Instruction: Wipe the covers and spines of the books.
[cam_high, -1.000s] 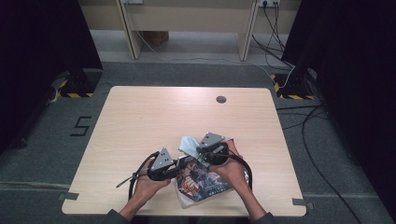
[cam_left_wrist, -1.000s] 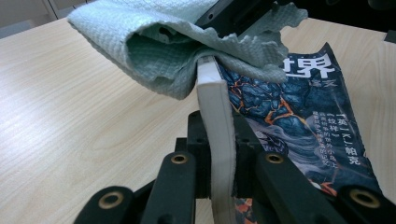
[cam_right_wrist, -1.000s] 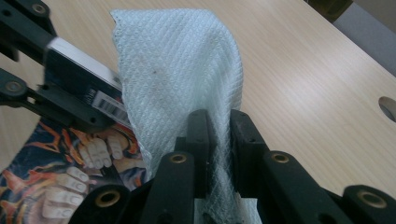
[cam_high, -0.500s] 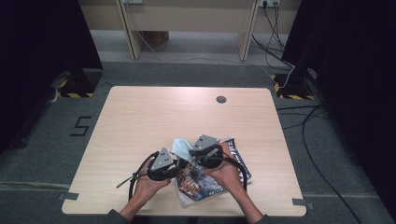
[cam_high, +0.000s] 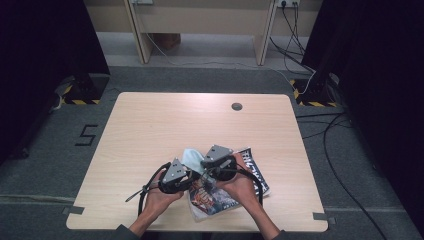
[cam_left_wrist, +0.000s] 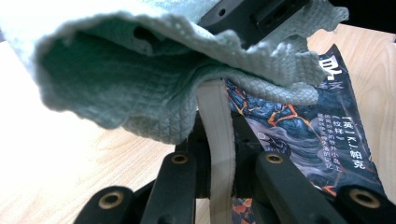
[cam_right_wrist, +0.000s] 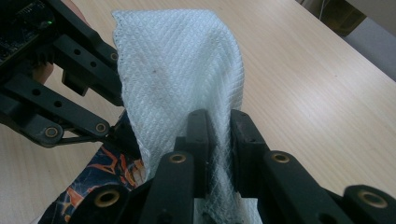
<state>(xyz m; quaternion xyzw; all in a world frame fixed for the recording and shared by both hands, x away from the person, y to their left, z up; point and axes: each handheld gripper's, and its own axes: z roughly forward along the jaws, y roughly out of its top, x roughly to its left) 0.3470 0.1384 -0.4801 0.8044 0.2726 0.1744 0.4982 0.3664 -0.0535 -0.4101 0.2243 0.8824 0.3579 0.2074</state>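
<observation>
1. Left gripper (cam_high: 192, 180) — held low near the table's near edge, jaws clamped tight together, pointing toward the other hand.
2. Right gripper (cam_high: 206, 170) — jaws pressed together, just beside the left one, tips almost meeting.
3. Both forearms enter from the bottom of the high view, hands wrapped around the gripper bodies.

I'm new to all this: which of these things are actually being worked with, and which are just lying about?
In use:
- cloth, pinched by the right gripper
- book, its edge clamped in the left gripper

Lying about:
- table, merely the work surface
- cables on the floor
- round plug in the tabletop
</observation>
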